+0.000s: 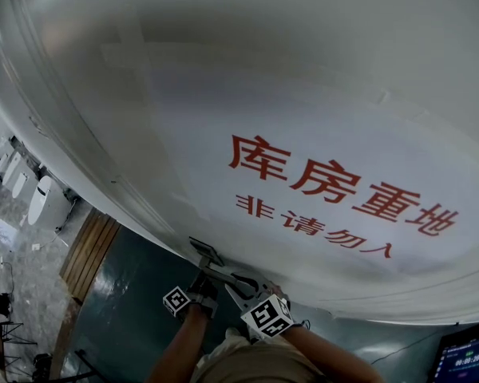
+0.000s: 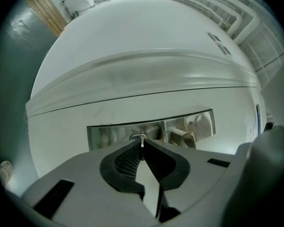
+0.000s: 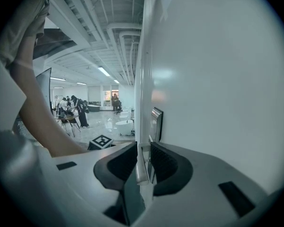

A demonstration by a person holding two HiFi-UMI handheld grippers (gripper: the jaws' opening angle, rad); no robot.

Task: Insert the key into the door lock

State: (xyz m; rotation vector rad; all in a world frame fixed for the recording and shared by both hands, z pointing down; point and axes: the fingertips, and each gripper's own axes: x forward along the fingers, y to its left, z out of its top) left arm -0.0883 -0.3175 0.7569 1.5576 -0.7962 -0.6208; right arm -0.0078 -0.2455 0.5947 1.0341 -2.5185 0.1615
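Observation:
A white door (image 1: 303,94) bears a red-lettered sign. In the left gripper view its steel lock plate (image 2: 109,135) lies straight ahead. My left gripper (image 2: 142,144) is shut on a thin silver key (image 2: 141,141), held edge-on, with its tip at the keyhole (image 2: 138,137). To the right of the keyhole is the door handle (image 2: 183,137). My right gripper (image 3: 143,162) is shut on the handle's silver lever (image 3: 140,167), beside the plate's edge (image 3: 156,123). In the head view the left gripper (image 1: 201,282) and the right gripper (image 1: 243,292) sit together under the lock plate (image 1: 205,250).
The person's forearm (image 3: 35,122) reaches along the left of the right gripper view. Beyond it is an open hall with people, tables and white tubs (image 3: 124,126). Dark green floor (image 1: 136,294) and a wooden strip (image 1: 88,254) lie below the door. A monitor (image 1: 467,357) glows at the lower right.

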